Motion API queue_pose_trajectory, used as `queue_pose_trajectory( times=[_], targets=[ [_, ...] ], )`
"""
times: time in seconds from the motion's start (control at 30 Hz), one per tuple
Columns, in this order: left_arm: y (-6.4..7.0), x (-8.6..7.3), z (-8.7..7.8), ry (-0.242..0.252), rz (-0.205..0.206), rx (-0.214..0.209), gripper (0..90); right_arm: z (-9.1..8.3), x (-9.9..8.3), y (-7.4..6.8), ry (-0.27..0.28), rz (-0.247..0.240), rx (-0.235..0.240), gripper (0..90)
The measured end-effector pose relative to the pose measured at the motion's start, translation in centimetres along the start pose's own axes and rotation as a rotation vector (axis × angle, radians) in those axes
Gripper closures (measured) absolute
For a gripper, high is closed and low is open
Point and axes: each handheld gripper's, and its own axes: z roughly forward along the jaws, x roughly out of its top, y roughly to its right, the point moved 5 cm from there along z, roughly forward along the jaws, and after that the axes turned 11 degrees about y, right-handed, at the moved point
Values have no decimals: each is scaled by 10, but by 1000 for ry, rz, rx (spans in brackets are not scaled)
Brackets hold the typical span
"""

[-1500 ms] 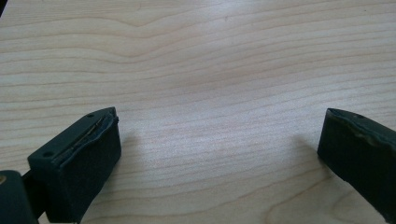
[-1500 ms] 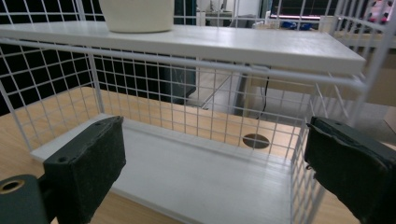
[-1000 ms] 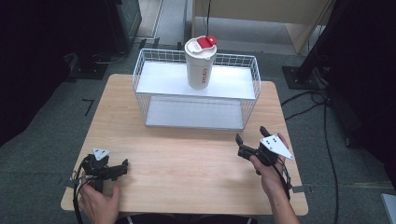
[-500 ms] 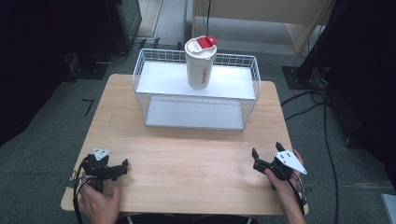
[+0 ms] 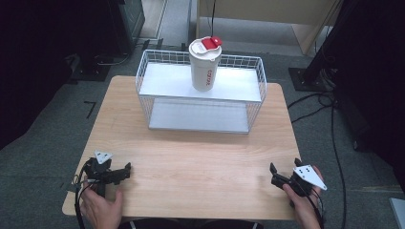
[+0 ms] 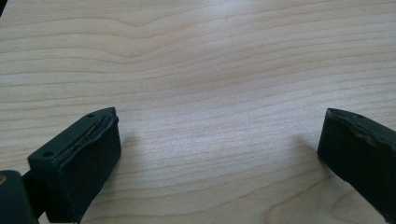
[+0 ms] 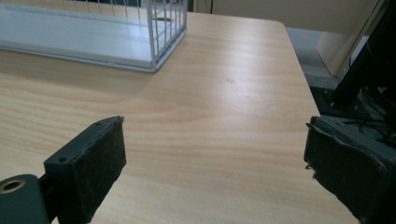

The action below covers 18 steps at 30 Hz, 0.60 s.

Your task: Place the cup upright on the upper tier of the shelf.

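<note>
A white cup with a red lid (image 5: pixel 204 64) stands upright on the upper shelf of a white wire rack (image 5: pixel 200 90) at the far middle of the wooden table (image 5: pixel 191 157). My left gripper (image 5: pixel 125 170) rests at the table's near left corner, open, with bare wood between its jaws (image 6: pixel 219 135). At the near right corner my right gripper (image 5: pixel 282 172) is open too and holds nothing (image 7: pixel 215 144). The right gripper view shows the rack's corner (image 7: pixel 154 42) at the upper left.
The rack's lower shelf (image 5: pixel 198 117) holds nothing. Grey carpet surrounds the table, with dark equipment stands and cables (image 5: pixel 329 105) at the right and a black stand (image 5: pixel 95 62) at the far left. The table's right edge (image 7: pixel 303 79) runs close beside my right gripper.
My right gripper has drawn back from the table's middle right toward the near right corner. The left gripper has stayed in place.
</note>
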Motion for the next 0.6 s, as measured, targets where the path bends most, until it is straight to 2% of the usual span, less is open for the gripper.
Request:
queue_pose_trajectory(
  times=[0.17, 0.27, 0.37, 0.43, 0.5, 0.6],
  targets=[
    [0, 0, 0, 0, 1, 0, 0, -7, -11, 10, -79, 18, -15, 57],
    [0, 0, 0, 0, 0, 0, 0, -12, -14, 18, -109, 22, -42, 57],
    [0, 0, 0, 0, 0, 0, 0, -16, -19, 23, -178, 25, -59, 57],
    [0, 0, 0, 0, 1, 0, 0, -16, -23, 25, -245, 39, -44, 57],
    [0, 0, 0, 0, 0, 0, 0, -16, -26, 26, -283, 57, -32, 57],
    [0, 0, 0, 0, 0, 0, 0, -15, -29, 25, -329, 43, -49, 57]
  ],
)
